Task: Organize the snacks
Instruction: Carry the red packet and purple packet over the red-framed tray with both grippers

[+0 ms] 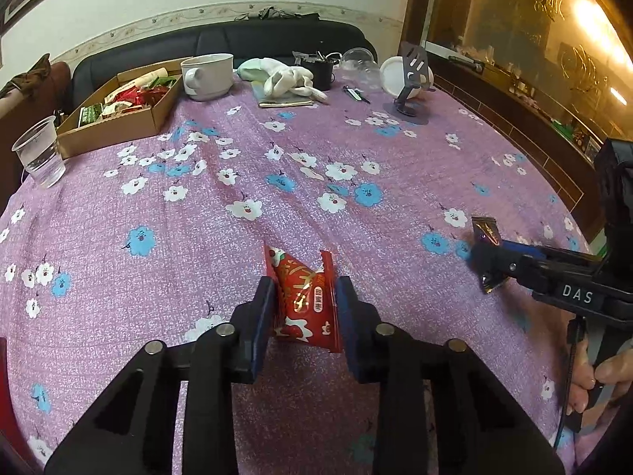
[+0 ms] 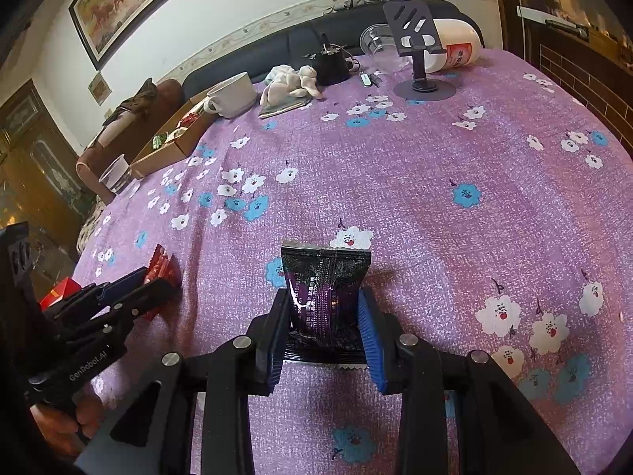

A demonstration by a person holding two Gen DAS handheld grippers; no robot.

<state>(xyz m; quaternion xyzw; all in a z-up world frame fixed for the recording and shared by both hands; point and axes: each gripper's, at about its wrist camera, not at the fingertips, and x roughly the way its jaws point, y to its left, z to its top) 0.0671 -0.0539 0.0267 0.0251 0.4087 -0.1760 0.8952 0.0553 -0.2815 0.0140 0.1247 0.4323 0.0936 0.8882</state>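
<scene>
My left gripper (image 1: 305, 297) is shut on a red snack packet (image 1: 304, 301), whose sides buckle between the pads just above the purple flowered tablecloth (image 1: 316, 182). In the right wrist view the same gripper (image 2: 148, 283) shows at the left with the red packet (image 2: 160, 269) in it. My right gripper (image 2: 324, 308) is shut on a dark purple-black snack packet (image 2: 326, 297). The left wrist view shows that gripper (image 1: 488, 259) at the right edge, pinching the dark packet (image 1: 486, 231). A cardboard box (image 1: 118, 122) with several snack packets stands at the far left of the table.
A clear plastic cup (image 1: 39, 156) stands beside the box at the left edge. At the back are a white mug (image 1: 209, 75), a soft toy (image 1: 285, 79), a black pot (image 1: 320, 71), a clear bowl (image 1: 358, 61), a phone stand (image 1: 411, 91) and a white container (image 2: 455, 49). A person's hand (image 1: 605, 376) holds the right gripper's handle.
</scene>
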